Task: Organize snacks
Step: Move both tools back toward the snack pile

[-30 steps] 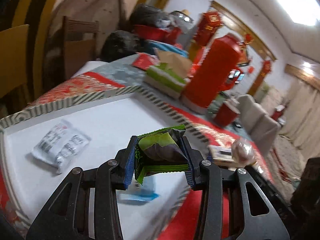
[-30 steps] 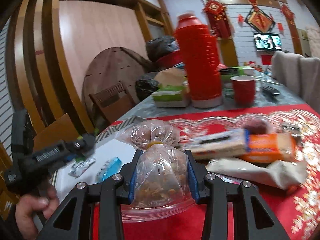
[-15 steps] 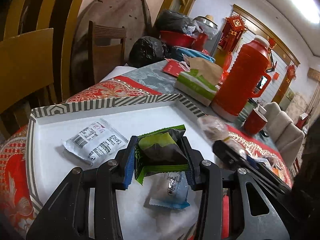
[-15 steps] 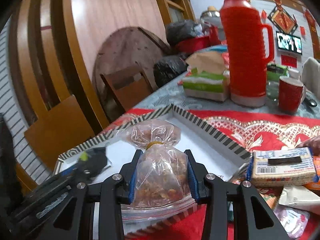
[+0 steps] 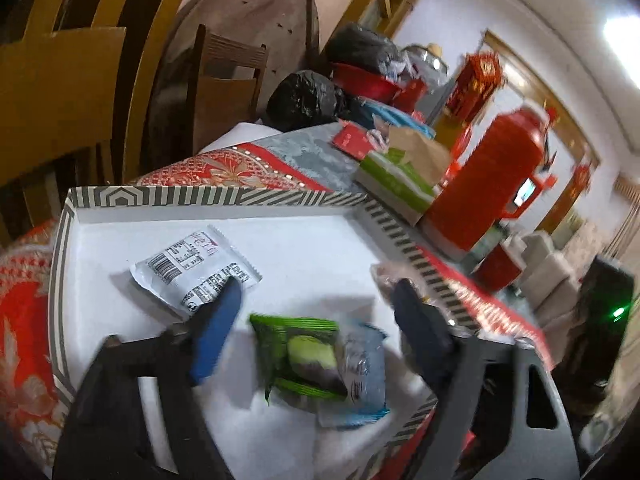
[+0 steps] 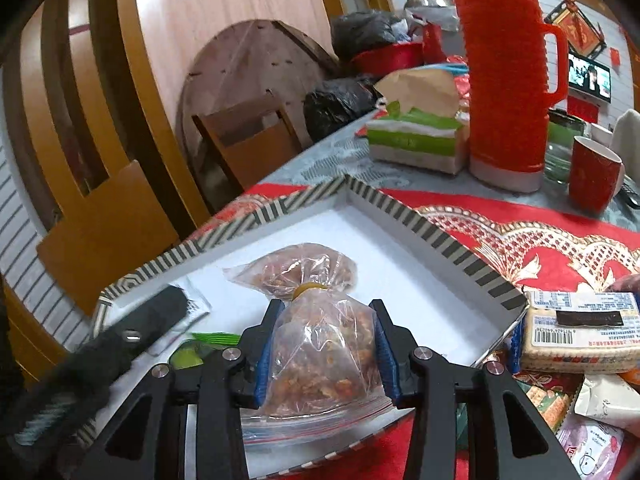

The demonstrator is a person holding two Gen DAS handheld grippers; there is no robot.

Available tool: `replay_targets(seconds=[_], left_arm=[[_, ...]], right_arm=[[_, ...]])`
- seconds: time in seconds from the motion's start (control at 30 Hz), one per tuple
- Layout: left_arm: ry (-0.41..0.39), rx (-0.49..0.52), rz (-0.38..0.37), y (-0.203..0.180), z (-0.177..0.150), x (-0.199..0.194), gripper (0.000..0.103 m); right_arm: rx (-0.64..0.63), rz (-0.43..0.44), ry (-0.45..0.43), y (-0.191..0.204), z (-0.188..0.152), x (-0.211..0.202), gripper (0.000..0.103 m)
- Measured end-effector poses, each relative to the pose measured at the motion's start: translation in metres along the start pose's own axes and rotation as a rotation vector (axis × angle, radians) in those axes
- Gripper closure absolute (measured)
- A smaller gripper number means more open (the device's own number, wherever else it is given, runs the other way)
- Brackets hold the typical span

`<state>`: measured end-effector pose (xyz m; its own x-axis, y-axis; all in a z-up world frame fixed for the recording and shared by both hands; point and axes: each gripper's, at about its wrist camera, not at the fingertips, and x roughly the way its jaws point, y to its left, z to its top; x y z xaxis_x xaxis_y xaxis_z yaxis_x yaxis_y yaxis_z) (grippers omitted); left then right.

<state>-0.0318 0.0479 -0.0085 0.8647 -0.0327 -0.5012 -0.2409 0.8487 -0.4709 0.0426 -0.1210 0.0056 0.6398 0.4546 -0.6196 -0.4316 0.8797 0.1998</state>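
the green snack packet [image 5: 298, 360] lies loose in the white tray [image 5: 304, 248], partly over a pale blue packet [image 5: 362, 376], and your left gripper [image 5: 316, 324] stands over it with its jaws just opened wide, neither blue pad [image 5: 216, 332] touching the wrapper. a white printed packet [image 5: 192, 270] lies flat just beyond the left pad. your right gripper [image 6: 324, 346] pinches a clear bag of brown crunchy snack [image 6: 316, 344], tied with a yellow band, and holds it over the tray's near side. outside the tray, on the red patterned cloth [image 6: 540, 240], you have a wrapped cracker pack [image 6: 580, 334] to the right. farther back stand a green tissue pack [image 6: 416, 142], a red thermos [image 6: 508, 76] and a red cup [image 6: 592, 176].
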Motion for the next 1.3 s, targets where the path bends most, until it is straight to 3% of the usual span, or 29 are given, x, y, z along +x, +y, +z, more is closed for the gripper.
replay_targets(seconds=[0.1, 0.17, 0.33, 0.47, 0.6, 0.67, 0.83, 0.9, 1.0, 1.07, 1.17, 1.3], left_arm=[[0.001, -0.013, -0.008, 0.002, 0.001, 0.000, 0.020], [0.004, -0.018, -0.014, 0.003, 0.001, -0.001, 0.020], [-0.025, -0.021, -0.034, 0.003, 0.003, -0.008, 0.020], [-0.049, 0.016, -0.068, -0.004, 0.003, -0.014, 0.020], [-0.060, 0.104, -0.119, -0.023, -0.001, -0.018, 0.020], [-0.070, 0.141, -0.132, -0.030, -0.003, -0.021, 0.020], [-0.064, 0.228, -0.175, -0.051, -0.008, -0.021, 0.019], [-0.042, 0.317, -0.206, -0.075, -0.009, -0.014, 0.019], [0.068, 0.467, -0.293, -0.120, -0.011, 0.005, 0.019], [0.199, 0.606, -0.344, -0.157, -0.016, 0.024, 0.019], [0.266, 0.910, -0.369, -0.210, -0.028, 0.043, 0.019], [0.401, 1.124, -0.412, -0.246, -0.040, 0.074, 0.019]], right_arm=[[-0.007, -0.011, -0.035, 0.002, -0.001, -0.008, 0.060], [-0.020, -0.022, -0.066, 0.005, -0.001, -0.014, 0.053], [-0.030, -0.037, -0.196, 0.006, -0.006, -0.040, 0.045], [0.016, -0.050, -0.256, -0.018, -0.012, -0.073, 0.044], [0.101, -0.098, -0.343, -0.069, -0.022, -0.121, 0.039], [0.157, -0.155, -0.380, -0.105, -0.032, -0.148, 0.031], [0.377, -0.237, -0.386, -0.204, -0.063, -0.192, 0.028], [0.472, -0.221, -0.365, -0.235, -0.073, -0.196, 0.028], [0.583, -0.106, -0.313, -0.270, -0.078, -0.190, 0.028], [0.563, -0.069, -0.292, -0.271, -0.074, -0.185, 0.028], [0.501, -0.022, -0.246, -0.267, -0.065, -0.174, 0.030], [0.462, -0.003, -0.103, -0.264, -0.054, -0.141, 0.036]])
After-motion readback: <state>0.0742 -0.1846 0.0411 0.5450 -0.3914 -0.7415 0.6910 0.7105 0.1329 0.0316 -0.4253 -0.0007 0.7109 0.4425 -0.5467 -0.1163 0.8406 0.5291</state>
